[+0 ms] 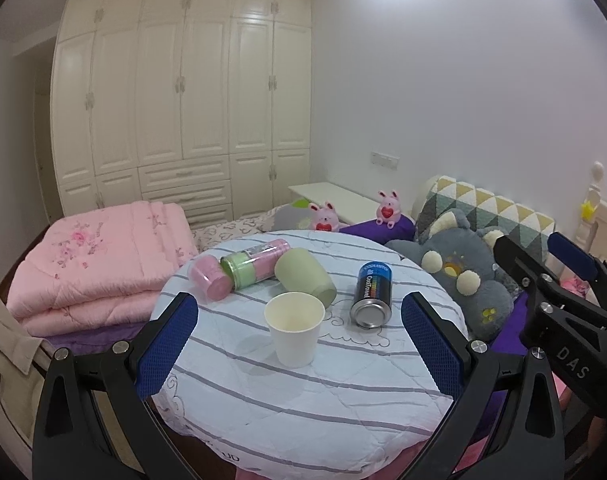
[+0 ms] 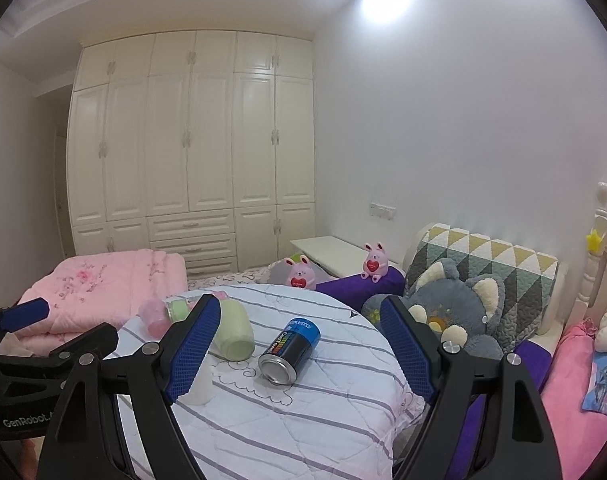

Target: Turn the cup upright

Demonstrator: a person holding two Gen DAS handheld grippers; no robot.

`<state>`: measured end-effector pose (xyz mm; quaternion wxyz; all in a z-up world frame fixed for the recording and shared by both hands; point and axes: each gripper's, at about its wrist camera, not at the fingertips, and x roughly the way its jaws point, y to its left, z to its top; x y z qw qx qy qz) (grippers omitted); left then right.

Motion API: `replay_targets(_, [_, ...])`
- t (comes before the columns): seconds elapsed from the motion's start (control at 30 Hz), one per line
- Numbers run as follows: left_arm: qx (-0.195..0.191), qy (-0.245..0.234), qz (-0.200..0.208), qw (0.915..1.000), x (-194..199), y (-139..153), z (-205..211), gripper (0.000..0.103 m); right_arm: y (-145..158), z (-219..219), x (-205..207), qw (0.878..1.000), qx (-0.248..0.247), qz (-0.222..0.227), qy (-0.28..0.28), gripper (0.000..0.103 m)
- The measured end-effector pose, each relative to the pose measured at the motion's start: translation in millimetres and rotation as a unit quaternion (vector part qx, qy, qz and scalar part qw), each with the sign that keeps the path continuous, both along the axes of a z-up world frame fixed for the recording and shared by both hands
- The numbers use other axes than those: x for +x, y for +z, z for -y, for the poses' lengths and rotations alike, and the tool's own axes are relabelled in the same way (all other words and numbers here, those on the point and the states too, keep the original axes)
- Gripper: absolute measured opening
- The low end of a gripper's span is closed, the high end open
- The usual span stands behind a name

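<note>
Upright empty paper cup point(image 1: 294, 330) between left tool point(image 1: 299, 344) fingers

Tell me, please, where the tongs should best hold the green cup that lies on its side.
Probably grip the green cup across its round wall near the middle, coming from above. It lies sideways, rim toward the camera, white paper cup close before it.
</note>
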<state>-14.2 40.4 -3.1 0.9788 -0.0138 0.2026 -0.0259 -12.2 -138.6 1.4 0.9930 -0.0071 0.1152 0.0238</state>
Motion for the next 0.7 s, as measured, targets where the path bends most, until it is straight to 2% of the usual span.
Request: replay_targets(0.7, [0.001, 0.003, 0.0, 1.0, 3.6, -1.4, 2.9, 0.103, -6.3, 7.9, 5.7, 1.0, 0.013, -0.011, 0.007, 0.083])
